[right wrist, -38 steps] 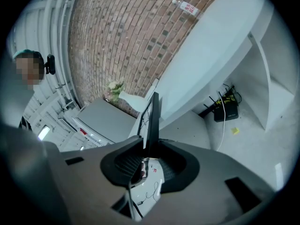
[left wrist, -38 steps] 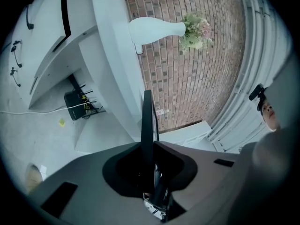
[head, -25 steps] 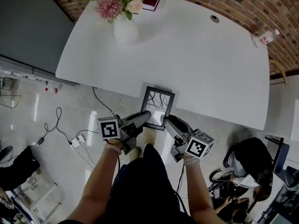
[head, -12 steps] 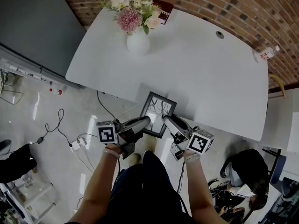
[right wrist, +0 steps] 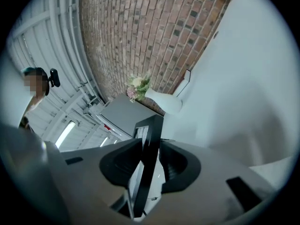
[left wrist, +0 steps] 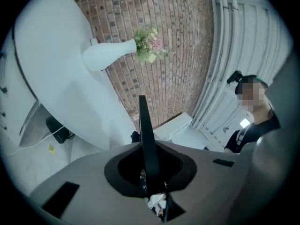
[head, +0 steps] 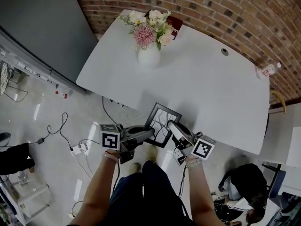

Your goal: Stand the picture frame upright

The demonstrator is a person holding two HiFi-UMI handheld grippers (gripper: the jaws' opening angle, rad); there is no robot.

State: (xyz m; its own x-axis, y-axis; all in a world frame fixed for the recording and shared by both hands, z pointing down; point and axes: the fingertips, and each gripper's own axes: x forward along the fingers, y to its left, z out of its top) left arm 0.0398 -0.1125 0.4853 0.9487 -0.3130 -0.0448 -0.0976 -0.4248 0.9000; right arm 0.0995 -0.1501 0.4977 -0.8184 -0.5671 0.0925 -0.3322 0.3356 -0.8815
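Jaws: L gripper point(head: 151, 132) grips frame point(head: 162, 118), R gripper point(head: 170, 125) closing on it; table point(head: 207, 79), bricks point(head: 225, 8).

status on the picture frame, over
Left tool shut on picture frame. Right tool just closed on its other side. Frame held at near edge of table, tilted. Vase far off, nothing blocking.

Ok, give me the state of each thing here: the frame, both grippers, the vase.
picture frame: face up at the near edge of the table, gripped on two sides, not yet upright.
left gripper: shut on the picture frame.
right gripper: jaws have just been closing, pads on the picture frame.
vase: upright, holding flowers.
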